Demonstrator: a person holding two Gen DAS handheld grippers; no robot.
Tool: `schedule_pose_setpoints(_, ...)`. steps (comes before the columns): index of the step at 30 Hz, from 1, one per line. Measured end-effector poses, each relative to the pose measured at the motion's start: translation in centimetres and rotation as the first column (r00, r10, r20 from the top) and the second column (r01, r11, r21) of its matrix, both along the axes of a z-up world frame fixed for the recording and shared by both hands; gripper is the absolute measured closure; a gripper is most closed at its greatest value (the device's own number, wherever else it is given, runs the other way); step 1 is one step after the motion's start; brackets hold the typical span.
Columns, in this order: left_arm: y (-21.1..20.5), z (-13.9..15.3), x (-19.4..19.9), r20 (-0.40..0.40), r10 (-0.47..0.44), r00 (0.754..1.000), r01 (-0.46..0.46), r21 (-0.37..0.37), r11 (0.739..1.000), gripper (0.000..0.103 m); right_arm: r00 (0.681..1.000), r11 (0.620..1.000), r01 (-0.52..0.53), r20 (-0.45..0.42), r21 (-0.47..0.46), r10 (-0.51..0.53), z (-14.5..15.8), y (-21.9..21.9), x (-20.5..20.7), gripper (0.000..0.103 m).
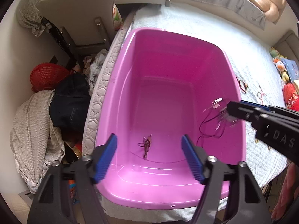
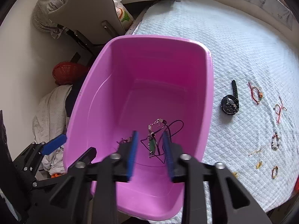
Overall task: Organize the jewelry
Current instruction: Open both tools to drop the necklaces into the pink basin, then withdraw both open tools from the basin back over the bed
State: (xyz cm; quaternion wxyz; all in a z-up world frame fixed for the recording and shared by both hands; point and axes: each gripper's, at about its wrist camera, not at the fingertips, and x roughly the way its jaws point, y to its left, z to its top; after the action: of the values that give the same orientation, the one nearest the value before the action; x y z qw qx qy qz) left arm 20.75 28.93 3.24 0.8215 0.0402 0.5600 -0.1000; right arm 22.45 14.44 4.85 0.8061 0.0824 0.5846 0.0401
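A pink plastic bin (image 1: 177, 59) (image 2: 149, 65) stands on the bed near its edge. My left gripper (image 1: 149, 155) hangs open over the bin, and a small dark trinket (image 1: 146, 145) lies on the bin floor below the gap. My right gripper (image 2: 150, 149) is over the bin's right side, jaws apart. A dark-cord necklace with a green pendant (image 2: 152, 145) hangs loose between its fingers, with no pad pressing on it. In the left wrist view that necklace (image 1: 213, 123) is a blur at the right gripper's (image 1: 229, 112) tip.
On the white quilt right of the bin lie a black watch (image 2: 230, 102), red cord bracelets (image 2: 255, 93), a beaded bracelet (image 2: 275, 141) and small gold pieces (image 2: 274, 171). Left of the bed are a chair (image 1: 84, 18), a red basket (image 1: 46, 74) and piled clothes.
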Motion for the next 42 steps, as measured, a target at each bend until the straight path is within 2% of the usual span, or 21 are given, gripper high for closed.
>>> schedule_pose_setpoints(6, 0.4, 0.2, 0.4, -0.029, 0.033, 0.999, -0.033, 0.003, 0.999, 0.025, 0.999, 0.999, 0.038, 0.009, 0.003, -0.038, 0.4, -1.2, -0.4, 0.054)
schedule_pose_setpoints(22, -0.4, 1.7, -1.4, -0.009, 0.041, 0.999, -0.041, 0.011, 0.999, 0.024, 0.998, 0.997, 0.062, 0.028, 0.042, -0.063, 1.8, -3.2, -2.6, 0.052)
schedule_pose_setpoints(29, -1.1, 2.6, -2.4, -0.001, 0.048, 0.999, -0.048, 0.013, 0.999, 0.021, 0.995, 0.994, 0.084, 0.045, 0.067, -0.087, 2.4, -4.8, -4.2, 0.046)
schedule_pose_setpoints(36, -2.8, 4.2, -3.9, 0.023, 0.055, 0.998, -0.056, 0.016, 0.998, 0.017, 0.989, 0.990, 0.118, 0.080, 0.078, -0.124, 3.2, -8.1, -7.6, 0.038)
schedule_pose_setpoints(42, -5.9, 5.1, -6.2, 0.044, 0.026, 0.999, -0.027, 0.009, 1.000, 0.014, 0.983, 0.987, 0.151, 0.091, 0.062, -0.157, 2.6, -11.7, -12.2, 0.037)
